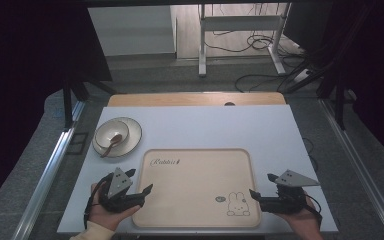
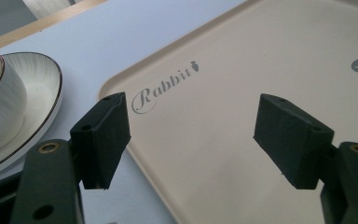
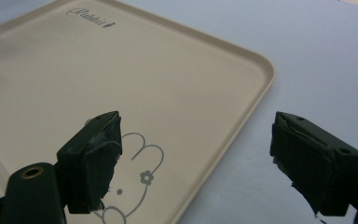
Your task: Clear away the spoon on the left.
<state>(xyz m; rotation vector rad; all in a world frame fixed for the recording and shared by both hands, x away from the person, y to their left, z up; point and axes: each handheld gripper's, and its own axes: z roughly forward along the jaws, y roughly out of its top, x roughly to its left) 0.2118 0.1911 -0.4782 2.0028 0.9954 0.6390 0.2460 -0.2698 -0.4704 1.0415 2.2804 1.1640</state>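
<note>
A beige tray (image 1: 195, 180) printed with "Rabbit" and a bunny drawing (image 1: 238, 205) lies near the front of the white table (image 1: 205, 125). My left gripper (image 1: 140, 181) is open at the tray's left edge. In the left gripper view the left gripper (image 2: 191, 140) has one jaw outside the tray (image 2: 261, 60) and one over it. My right gripper (image 1: 261, 185) is open at the tray's right edge. The right gripper (image 3: 196, 158) straddles the rim of the tray (image 3: 121, 79) near the bunny (image 3: 135, 186). Neither gripper holds anything.
A white plate (image 1: 135, 131) at the left rear carries a bowl (image 1: 112, 131) with a brown spoon (image 1: 111, 144); the plate (image 2: 37, 88) and bowl (image 2: 0, 102) lie close to my left jaw. A wooden strip (image 1: 195, 99) borders the table's far edge. Desk legs and cables stand beyond.
</note>
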